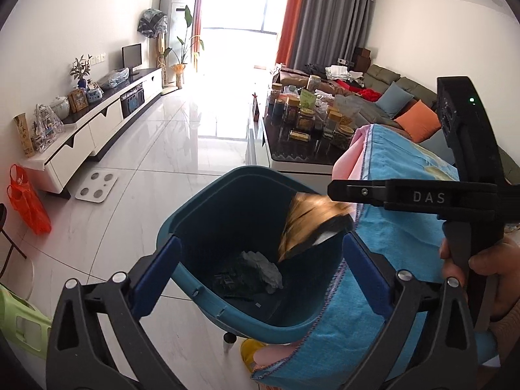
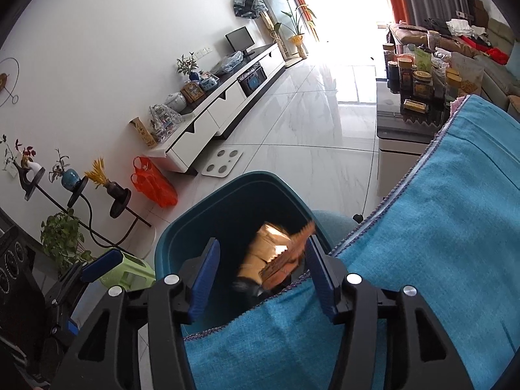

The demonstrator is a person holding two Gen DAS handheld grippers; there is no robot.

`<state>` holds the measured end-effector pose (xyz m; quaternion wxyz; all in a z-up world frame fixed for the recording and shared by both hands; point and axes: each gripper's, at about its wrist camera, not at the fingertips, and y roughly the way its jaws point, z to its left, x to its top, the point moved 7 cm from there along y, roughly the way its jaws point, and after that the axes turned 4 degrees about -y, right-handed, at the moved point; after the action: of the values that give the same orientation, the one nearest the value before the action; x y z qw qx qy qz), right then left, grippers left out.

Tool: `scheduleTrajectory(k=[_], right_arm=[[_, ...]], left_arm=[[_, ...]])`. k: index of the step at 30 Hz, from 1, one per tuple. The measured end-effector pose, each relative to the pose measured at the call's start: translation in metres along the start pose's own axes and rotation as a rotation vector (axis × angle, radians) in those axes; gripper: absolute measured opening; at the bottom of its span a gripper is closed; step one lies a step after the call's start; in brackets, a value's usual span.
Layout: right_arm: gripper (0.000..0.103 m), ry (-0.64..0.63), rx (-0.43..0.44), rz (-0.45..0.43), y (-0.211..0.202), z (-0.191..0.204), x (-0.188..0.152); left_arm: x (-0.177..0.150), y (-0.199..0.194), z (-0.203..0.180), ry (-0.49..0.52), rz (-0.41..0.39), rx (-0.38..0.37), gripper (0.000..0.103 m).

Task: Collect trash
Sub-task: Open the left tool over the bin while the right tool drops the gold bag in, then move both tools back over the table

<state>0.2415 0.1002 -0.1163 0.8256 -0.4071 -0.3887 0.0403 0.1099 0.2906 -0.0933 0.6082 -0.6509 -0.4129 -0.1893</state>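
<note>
Trash: 2 blurred wrappers sit in the mouth of the teal bin [image 1: 195,224], clear of both tools. Left gripper [image 1: 260,273] hangs over the bin, jaws fully wide, holding nothing; a gold-brown wrapper [image 1: 308,224] is in the air past its right finger. Right gripper [image 2: 260,273] has its jaws about half apart, nothing pinched; an orange wrapper [image 2: 279,253] is in the gap between them, pads not on it. Crumpled white paper [image 1: 266,268] lies on the bin floor. Blue cloth [image 2: 438,227] drapes just beside the bin's right rim. Scale [image 1: 96,186] on the tile further out. TV cabinet [image 1: 97,123] along the wall, cluttered table [image 1: 292,156] opposite.
</note>
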Motion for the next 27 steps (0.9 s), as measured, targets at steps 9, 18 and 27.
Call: scheduleTrajectory(k=[9,18,27], right_arm=[[0.053,0.006,0.029,-0.040,-0.022,0.001,-0.006],[0.053,-0.072,-0.002,-0.165,-0.108,0.002,-0.034],[0.053,-0.082,-0.137,-0.313,-0.214,-0.033,-0.082]], left_arm=[[-0.001,-0.018,-0.004,-0.031,-0.047,-0.037,0.097],[-0.009,-0.036,-0.043,0.028,-0.094,-0.076,0.097],[-0.030,-0.044,-0.142,0.181,-0.066,-0.247,0.097]])
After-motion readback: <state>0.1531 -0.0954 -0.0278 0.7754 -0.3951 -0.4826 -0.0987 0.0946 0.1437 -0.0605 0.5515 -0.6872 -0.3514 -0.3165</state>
